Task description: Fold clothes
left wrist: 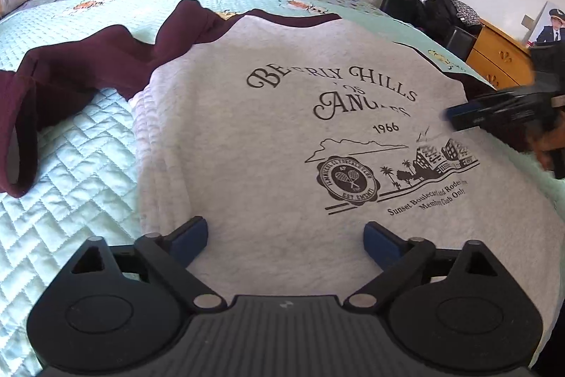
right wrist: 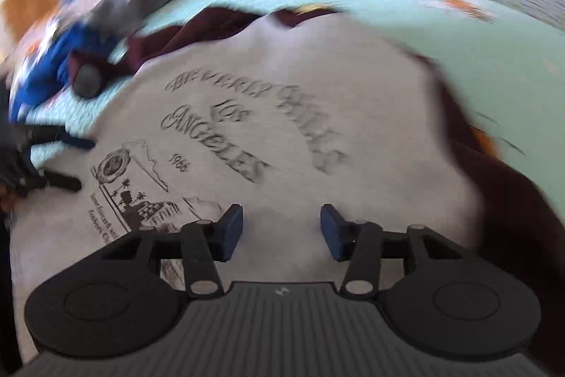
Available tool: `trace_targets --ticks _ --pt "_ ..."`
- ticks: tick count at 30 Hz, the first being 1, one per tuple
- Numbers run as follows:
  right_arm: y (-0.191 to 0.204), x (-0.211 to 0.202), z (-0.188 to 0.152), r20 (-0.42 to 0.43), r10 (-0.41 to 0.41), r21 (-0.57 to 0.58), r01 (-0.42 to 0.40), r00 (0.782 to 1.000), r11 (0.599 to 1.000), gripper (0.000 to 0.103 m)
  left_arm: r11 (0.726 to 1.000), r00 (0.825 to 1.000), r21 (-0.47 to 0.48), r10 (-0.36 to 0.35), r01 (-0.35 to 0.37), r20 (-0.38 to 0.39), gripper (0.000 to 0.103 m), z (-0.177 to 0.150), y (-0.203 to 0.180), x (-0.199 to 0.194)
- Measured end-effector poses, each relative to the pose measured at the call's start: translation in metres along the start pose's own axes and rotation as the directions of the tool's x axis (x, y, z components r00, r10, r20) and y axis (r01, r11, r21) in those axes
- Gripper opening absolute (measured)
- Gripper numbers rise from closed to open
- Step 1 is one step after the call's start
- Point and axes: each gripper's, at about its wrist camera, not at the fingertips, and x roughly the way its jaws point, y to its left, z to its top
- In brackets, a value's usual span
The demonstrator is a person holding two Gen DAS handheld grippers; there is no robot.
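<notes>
Spread flat, print side up, across a pale green quilted bedspread [left wrist: 70, 143]: a light grey fleece sweatshirt with dark maroon sleeves and a black "Beverly Hills" print [left wrist: 317, 129]. Fills the middle of both wrist views. One maroon sleeve [left wrist: 88, 73] trails off crumpled toward ten o'clock in the left view; the other only a dark blurred edge at three o'clock in the right view.

Left gripper [left wrist: 285, 235] low at six o'clock of its own view, blue pads spread wide, bare grey fleece between them, nothing pinched. Seen again at nine o'clock in the right view, fingers splayed by the hem edge.

Right gripper [right wrist: 281, 230] at six o'clock of its view, pads partway apart over the grey body, no cloth visibly caught between them. Right view badly smeared, so contact with the fabric hard to judge. Appears too at three o'clock in the left view, blurred.

Likely step: settling both tools at the near edge of the body, ahead of a first fold; no fold made yet. Next move probably calls for lowering onto the fabric, pinching an edge at each side, then carrying it over evenly, and dealing with the bunched sleeve at ten o'clock first or soon after.
</notes>
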Motion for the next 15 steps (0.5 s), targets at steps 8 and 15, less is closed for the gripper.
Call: trace_targets --ticks 8,15 --pt "0.099 -0.021 -0.081 -0.176 0.059 -0.346 -0.118 0.983 0.931 0.079 1.0 1.0 0.02 0.022 -0.022 0.003 0.102 -0.001 -0.006 0.003" --pt "0.048 -0.083 -0.118 -0.125 -0.016 -0.172 -0.006 0.992 0.985 0.082 0.996 0.999 -0.084 -0.002 0.0 -0.033 0.095 0.014 0.0 -0.02"
